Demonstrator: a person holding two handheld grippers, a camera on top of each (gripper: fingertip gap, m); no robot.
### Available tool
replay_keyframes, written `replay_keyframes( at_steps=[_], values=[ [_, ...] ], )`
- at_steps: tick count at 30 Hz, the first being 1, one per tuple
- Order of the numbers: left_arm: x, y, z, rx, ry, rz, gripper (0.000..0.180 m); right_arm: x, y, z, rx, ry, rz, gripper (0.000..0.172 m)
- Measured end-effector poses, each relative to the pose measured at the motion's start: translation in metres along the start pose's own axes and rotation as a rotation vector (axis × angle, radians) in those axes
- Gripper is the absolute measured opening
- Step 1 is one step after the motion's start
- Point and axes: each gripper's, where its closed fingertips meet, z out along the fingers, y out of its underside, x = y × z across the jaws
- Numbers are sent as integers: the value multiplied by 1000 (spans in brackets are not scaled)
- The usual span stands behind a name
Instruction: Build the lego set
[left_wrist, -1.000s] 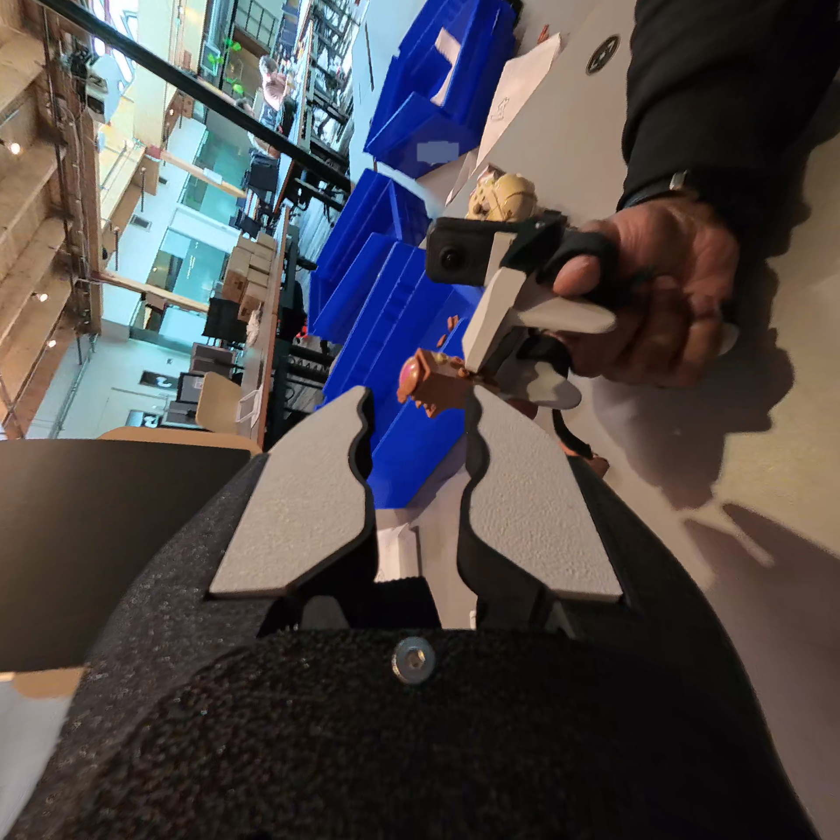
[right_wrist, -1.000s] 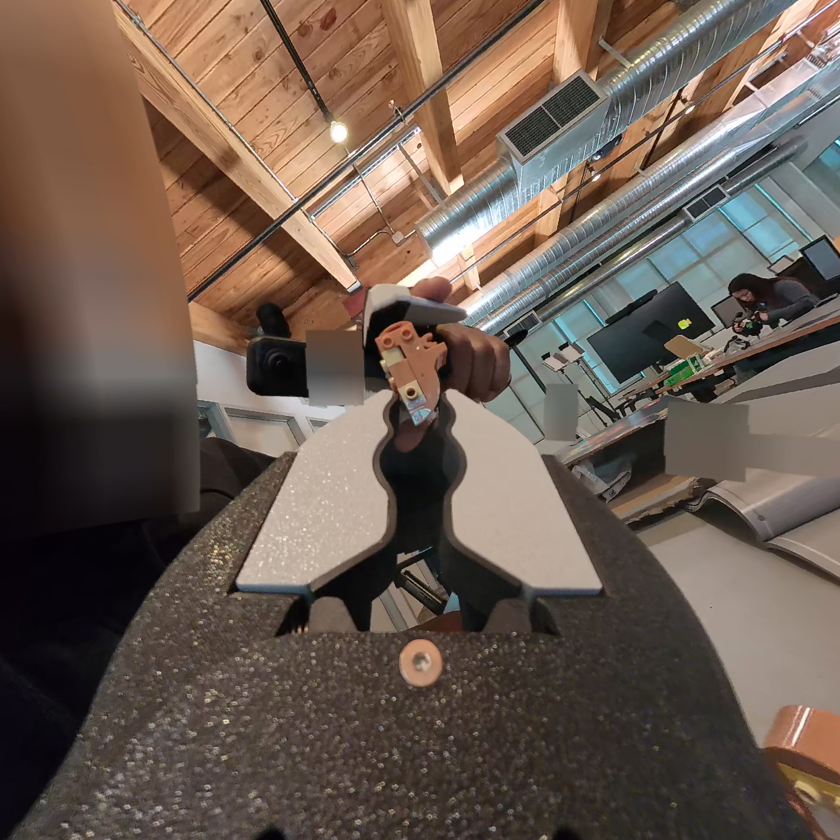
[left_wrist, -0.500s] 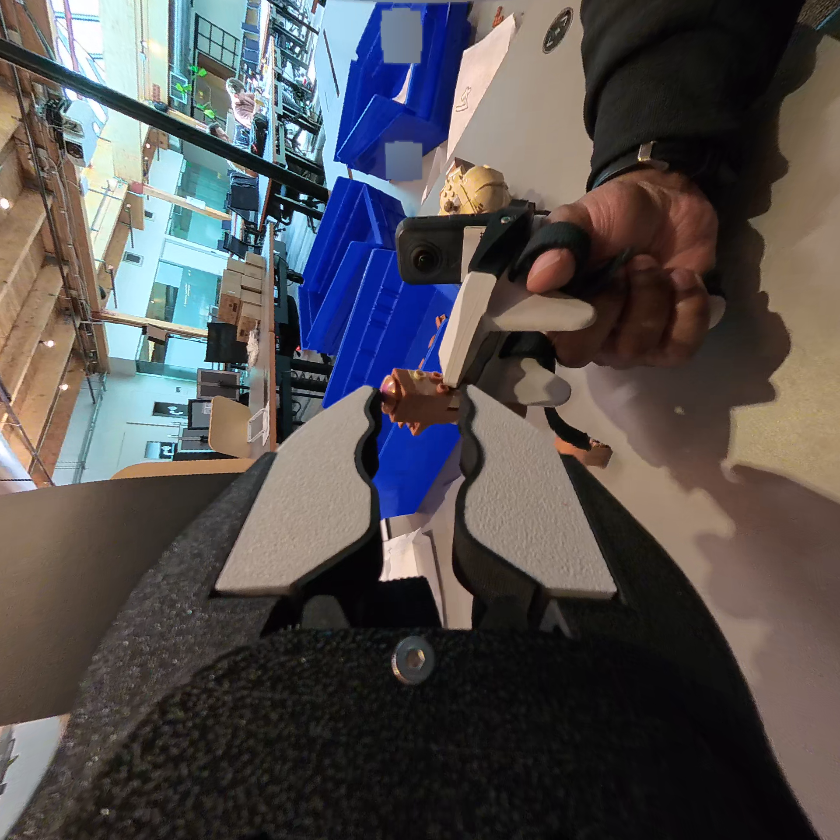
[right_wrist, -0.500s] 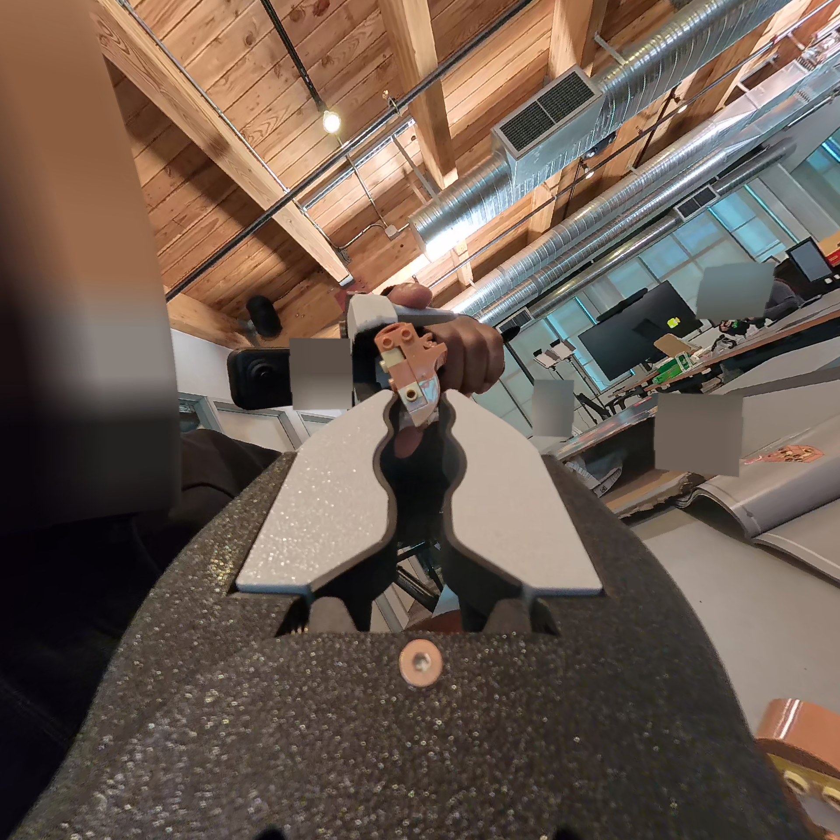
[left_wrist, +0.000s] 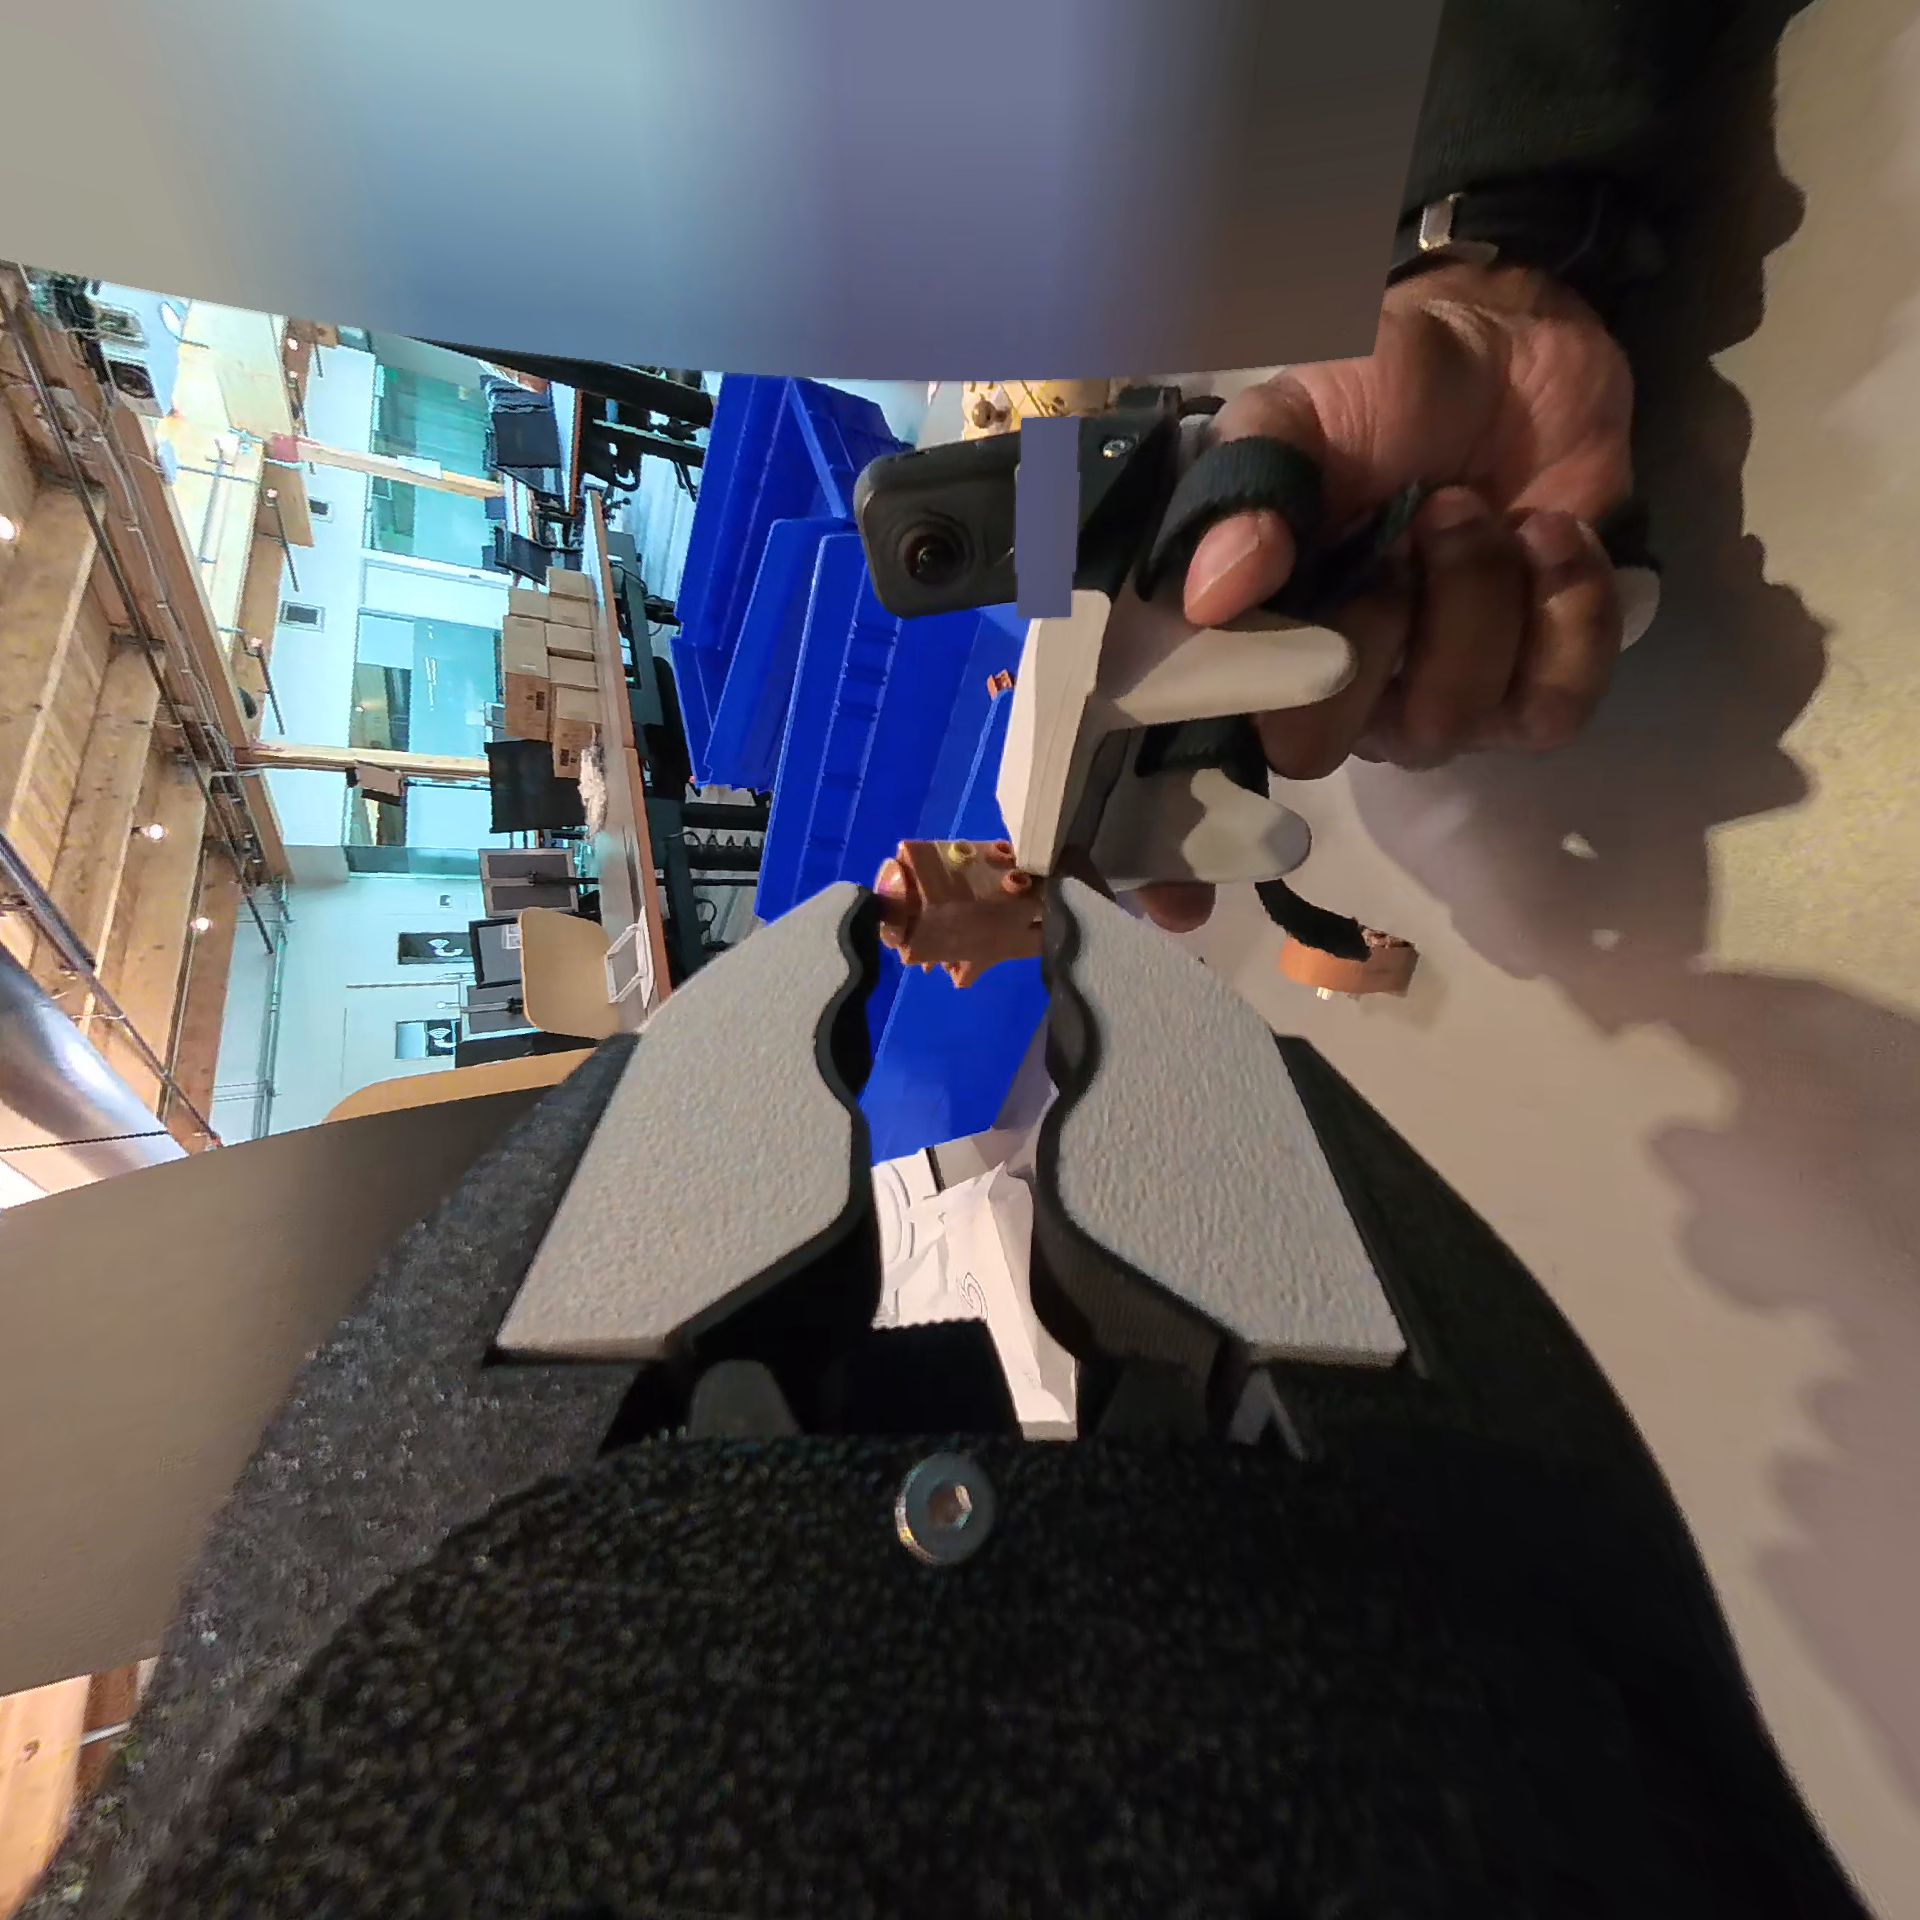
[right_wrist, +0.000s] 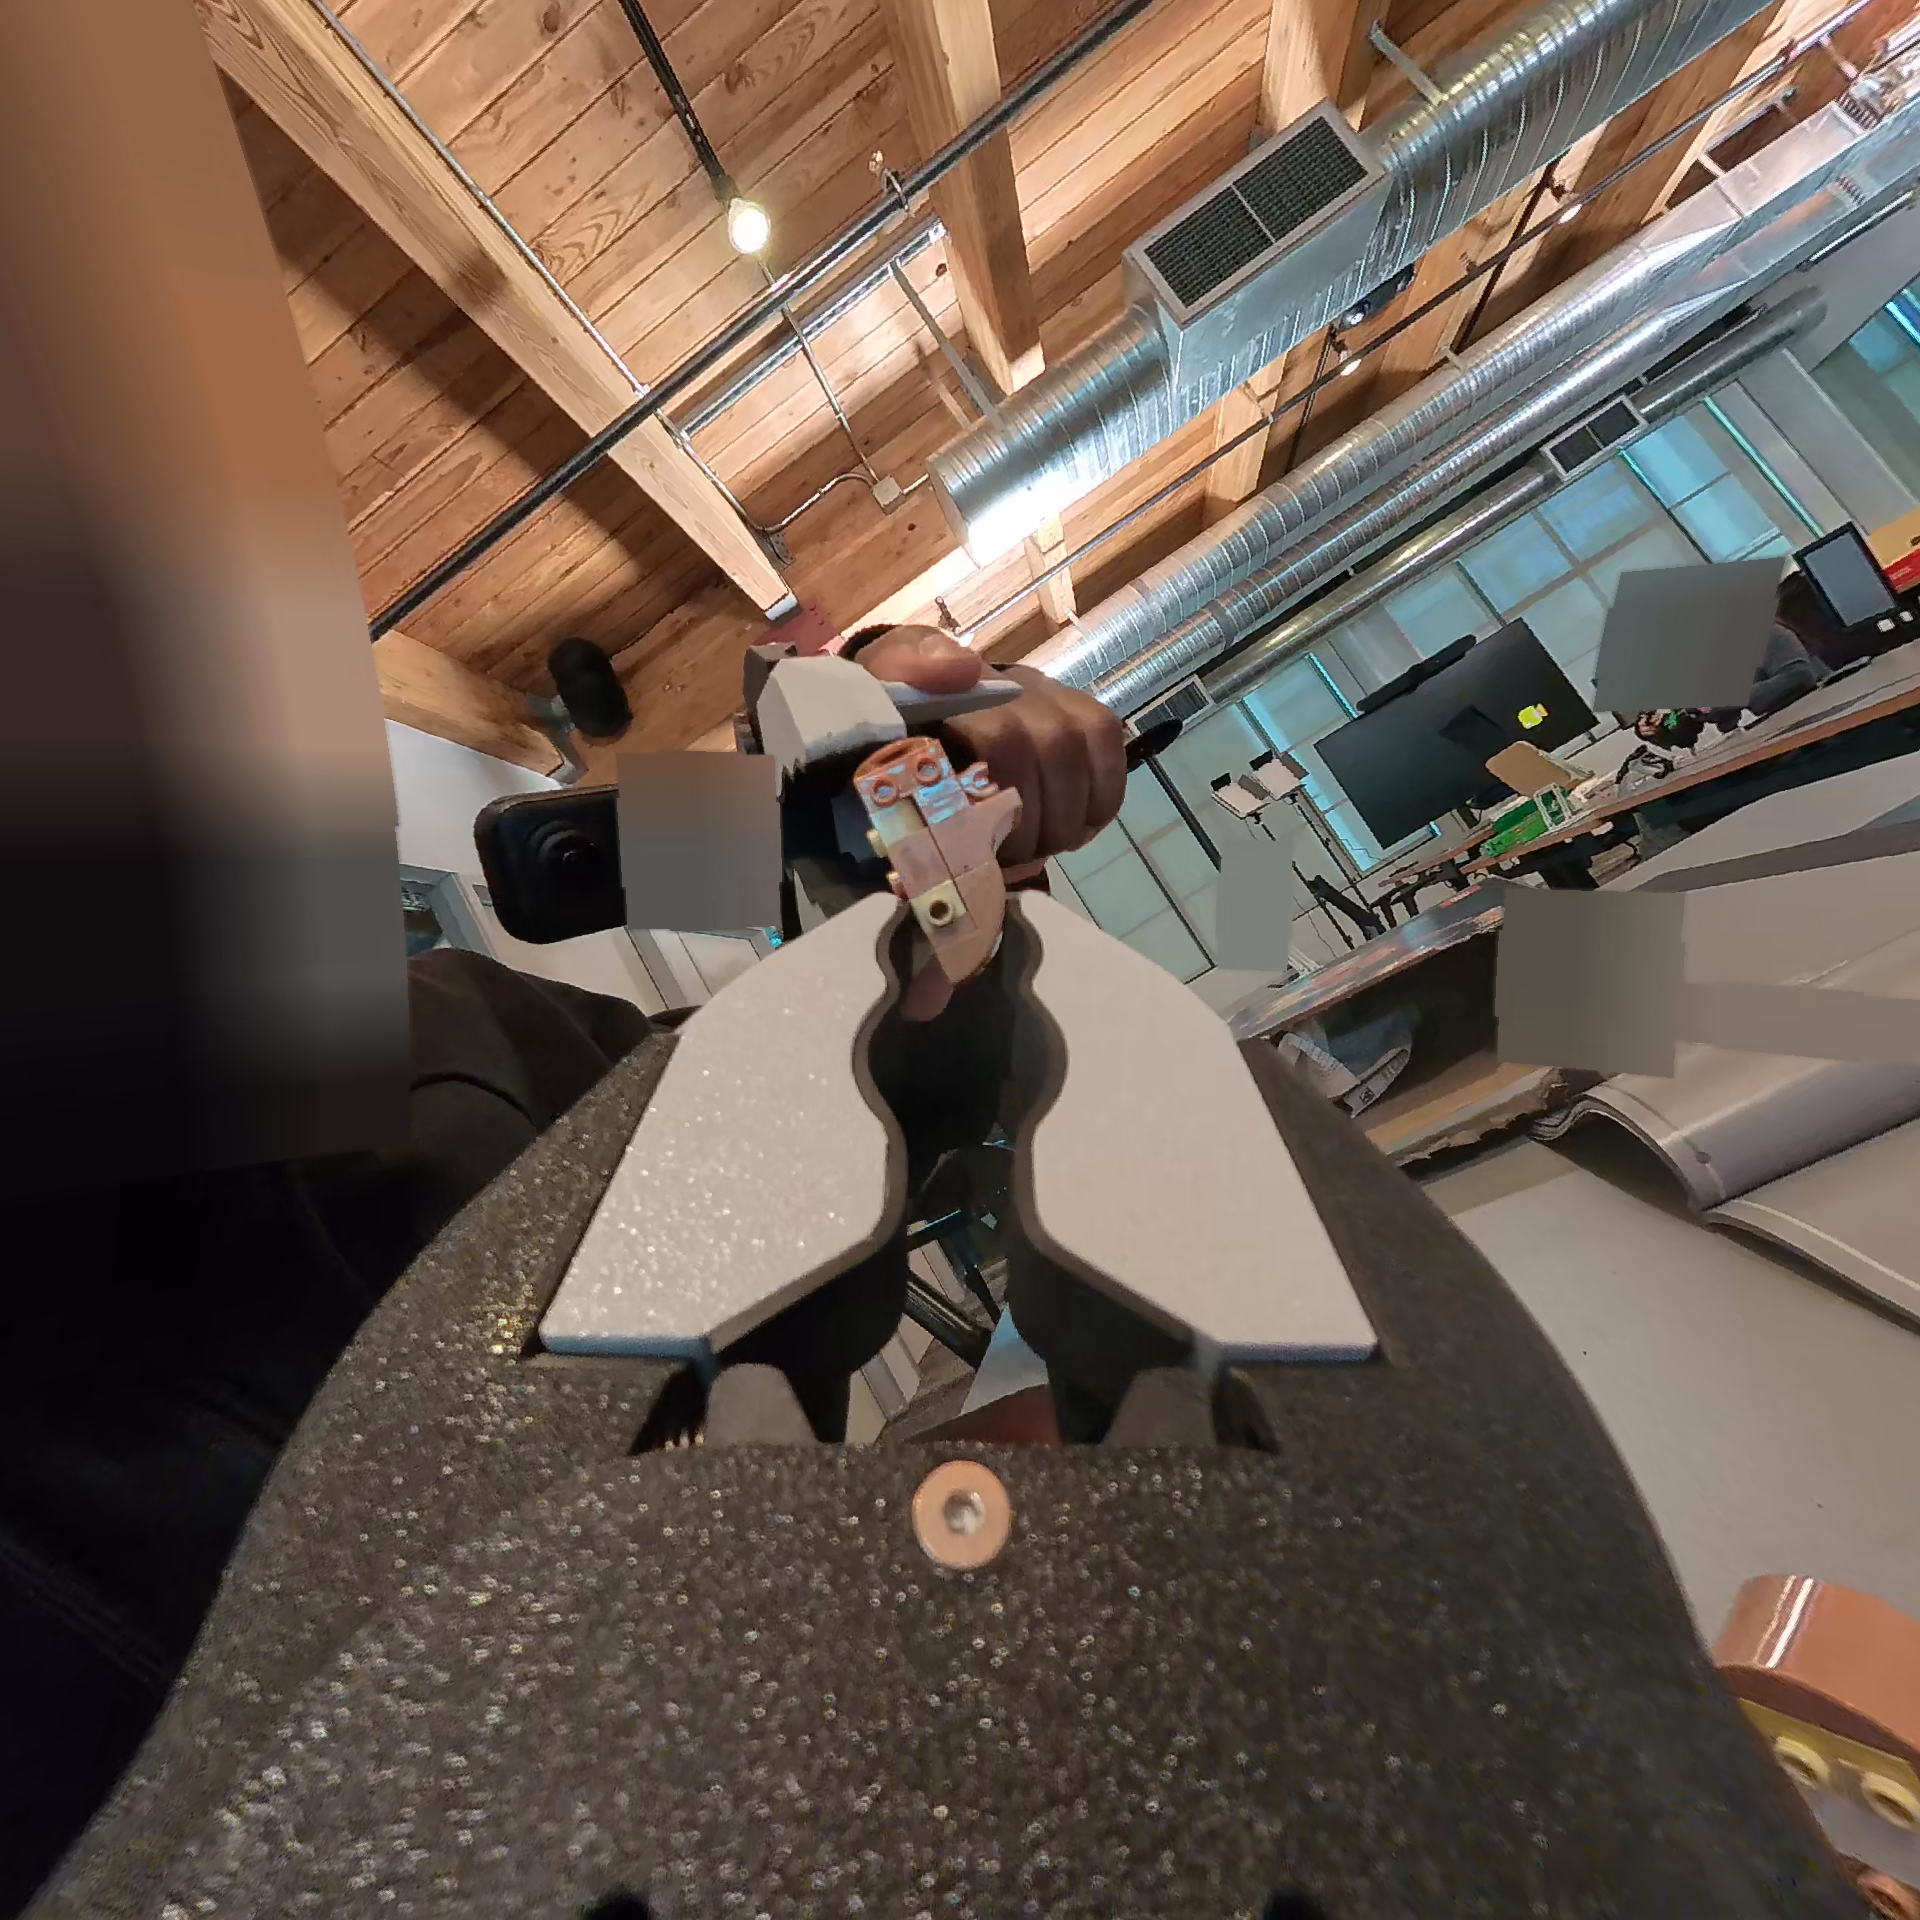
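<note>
A small brown brick piece (left_wrist: 961, 914) with tan studs is held in the air between both grippers. In the left wrist view my left gripper (left_wrist: 956, 909) has both pads against its two ends and is shut on it. My right gripper (left_wrist: 1060, 847), held by a hand (left_wrist: 1455, 540), comes in from the upper right and grips the same piece. In the right wrist view my right gripper (right_wrist: 954, 920) is shut on the lower end of the piece (right_wrist: 925, 821). The left gripper's fingers (right_wrist: 821, 717) sit just behind its upper end.
Blue bins (left_wrist: 831, 644) stand on the grey table (left_wrist: 1558, 1143) behind the piece. A round brown part (left_wrist: 1345, 966) lies on the table and white paper (left_wrist: 966, 1247) lies below my fingers. A brown and tan brick part (right_wrist: 1829, 1714) and an open booklet (right_wrist: 1766, 1174) show on the right. My left and right fingertips are right by each other.
My left gripper moved in around the brown piece and its jaws narrowed until both pads met it. My right gripper kept its hold on the piece throughout.
</note>
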Motion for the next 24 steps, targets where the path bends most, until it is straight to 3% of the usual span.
replay_keyframes(
  at_steps=[24],
  values=[
    [11,4,-3,-12,59,24,29,3,11,0,-62,23,-1,16]
  ],
)
